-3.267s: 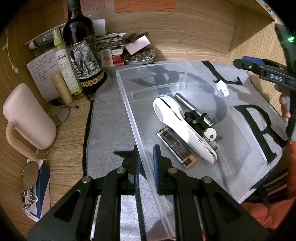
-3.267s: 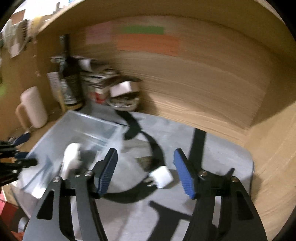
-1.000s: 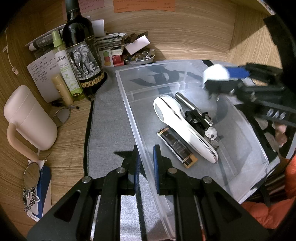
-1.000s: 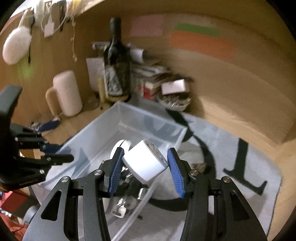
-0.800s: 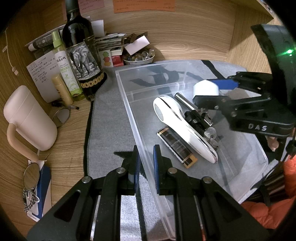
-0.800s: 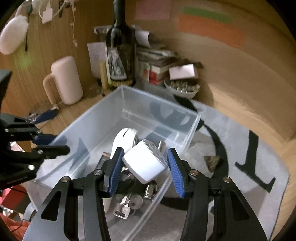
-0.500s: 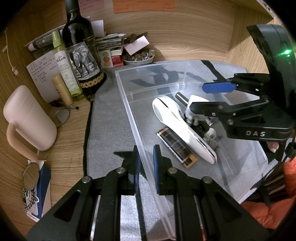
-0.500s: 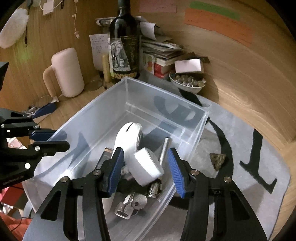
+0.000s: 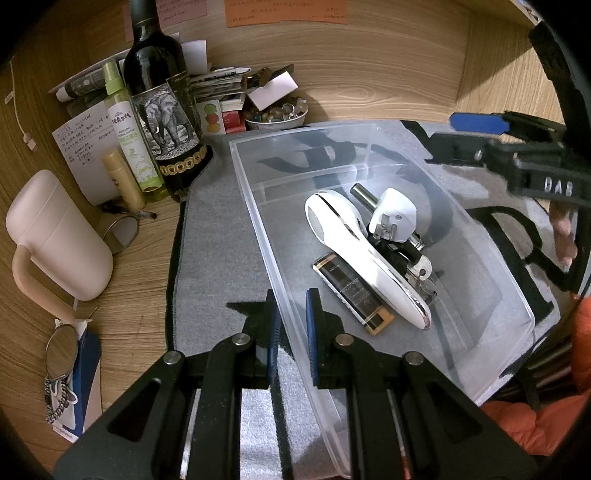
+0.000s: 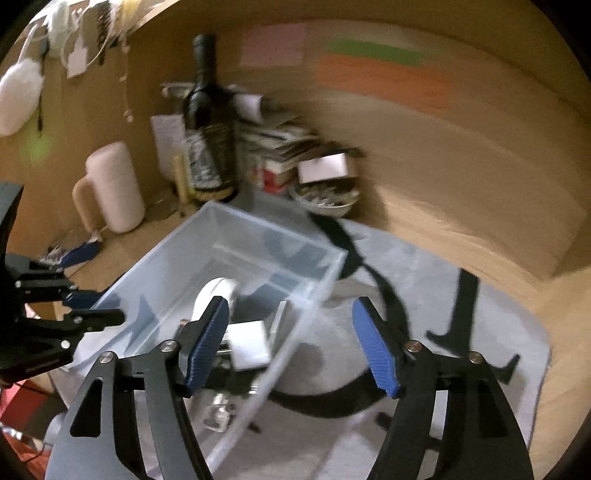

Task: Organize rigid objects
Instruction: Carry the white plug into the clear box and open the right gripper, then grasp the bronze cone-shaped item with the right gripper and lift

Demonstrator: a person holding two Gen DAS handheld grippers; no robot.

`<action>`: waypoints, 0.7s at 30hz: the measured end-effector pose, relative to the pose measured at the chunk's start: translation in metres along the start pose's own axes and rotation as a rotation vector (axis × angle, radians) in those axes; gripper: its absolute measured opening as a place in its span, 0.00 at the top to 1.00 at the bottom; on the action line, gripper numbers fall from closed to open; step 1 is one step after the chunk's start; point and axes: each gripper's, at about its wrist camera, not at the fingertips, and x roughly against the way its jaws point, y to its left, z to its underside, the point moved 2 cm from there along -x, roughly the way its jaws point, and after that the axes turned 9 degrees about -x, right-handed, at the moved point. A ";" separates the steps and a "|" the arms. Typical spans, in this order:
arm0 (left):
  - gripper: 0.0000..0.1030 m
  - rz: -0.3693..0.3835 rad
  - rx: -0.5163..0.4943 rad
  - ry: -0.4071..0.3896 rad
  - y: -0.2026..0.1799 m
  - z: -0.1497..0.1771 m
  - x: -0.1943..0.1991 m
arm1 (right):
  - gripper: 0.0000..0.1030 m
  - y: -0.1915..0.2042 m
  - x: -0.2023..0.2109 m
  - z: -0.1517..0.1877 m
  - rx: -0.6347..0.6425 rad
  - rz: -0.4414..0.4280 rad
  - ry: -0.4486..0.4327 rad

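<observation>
Our left tool (image 9: 291, 325) pinches the clear plastic bin's (image 9: 258, 221) wall. Our right tool (image 10: 291, 347) has just been opening, empty; the white plug adapter (image 9: 393, 216) lies in the bin.

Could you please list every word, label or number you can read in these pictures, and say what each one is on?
"DAS": white letters on the black right gripper.
Wine bottle: elephant picture, lettering too small.
Green spray bottle: print too small.
Handwritten sheet and wall notes: illegible.
Right wrist view: too blurred.
</observation>
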 end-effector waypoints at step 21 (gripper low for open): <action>0.89 -0.001 0.000 0.000 -0.001 0.000 0.000 | 0.31 -0.088 -0.062 0.025 -0.178 0.132 0.169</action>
